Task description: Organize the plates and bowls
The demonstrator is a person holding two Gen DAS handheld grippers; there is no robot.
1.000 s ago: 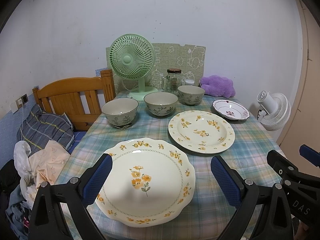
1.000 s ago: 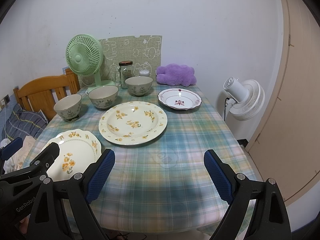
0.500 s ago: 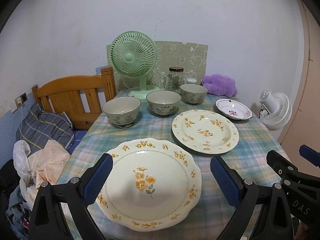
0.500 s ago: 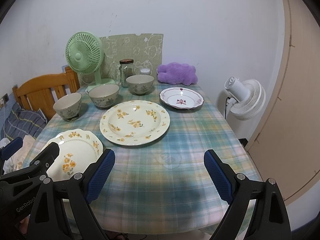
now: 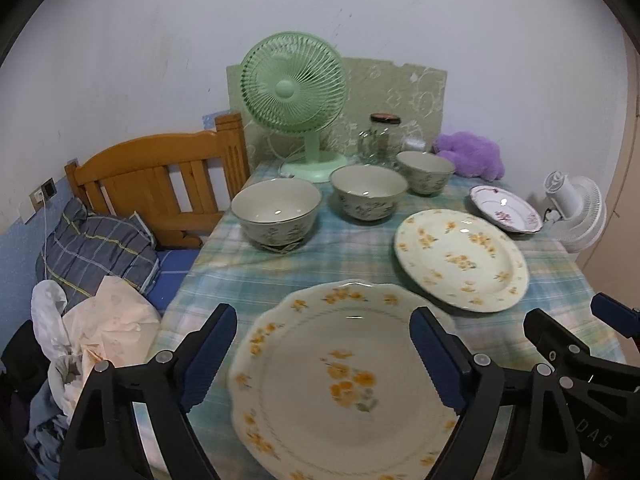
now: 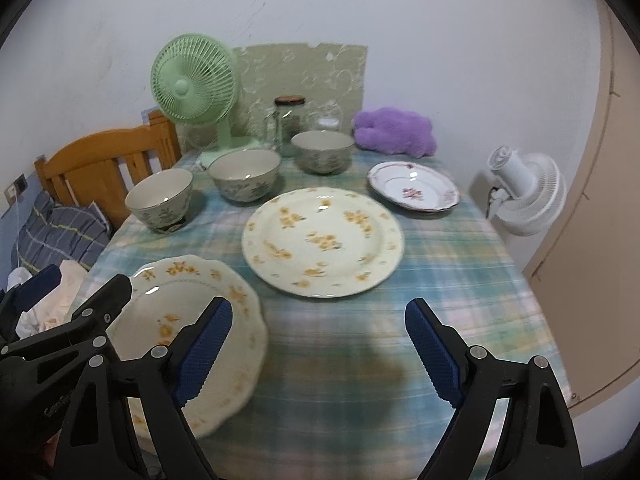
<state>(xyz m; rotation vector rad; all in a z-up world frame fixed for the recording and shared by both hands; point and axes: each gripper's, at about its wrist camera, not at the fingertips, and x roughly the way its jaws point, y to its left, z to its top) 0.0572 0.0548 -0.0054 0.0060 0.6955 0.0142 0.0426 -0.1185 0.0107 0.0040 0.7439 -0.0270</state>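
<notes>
A scalloped yellow-flower plate [image 5: 340, 380] lies at the near left of the checked tablecloth [image 6: 440, 264]. My left gripper [image 5: 323, 317] hovers over it with its jaws wide and closing. The plate's rim sits between the blue pads [image 5: 208, 352], which do not press on it. A round yellow-flower plate [image 6: 324, 240] lies mid-table, with a small red-flower plate [image 6: 414, 190] behind it on the right. Three grey-green bowls [image 5: 276, 210] [image 5: 368, 192] [image 5: 426, 170] stand in a row at the back left. My right gripper [image 6: 319, 308] is open over bare cloth.
A green desk fan [image 5: 294, 92], a glass jar [image 5: 384, 136] and a purple plush [image 5: 472, 154] stand along the back wall. A white fan [image 6: 524, 196] stands off the table's right edge. A wooden headboard [image 5: 160, 176] and heaped bedding [image 5: 96, 248] lie to the left.
Both grippers have moved forward over the table, so the plates and bowls loom larger. The left jaws have narrowed a little around the scalloped plate.
</notes>
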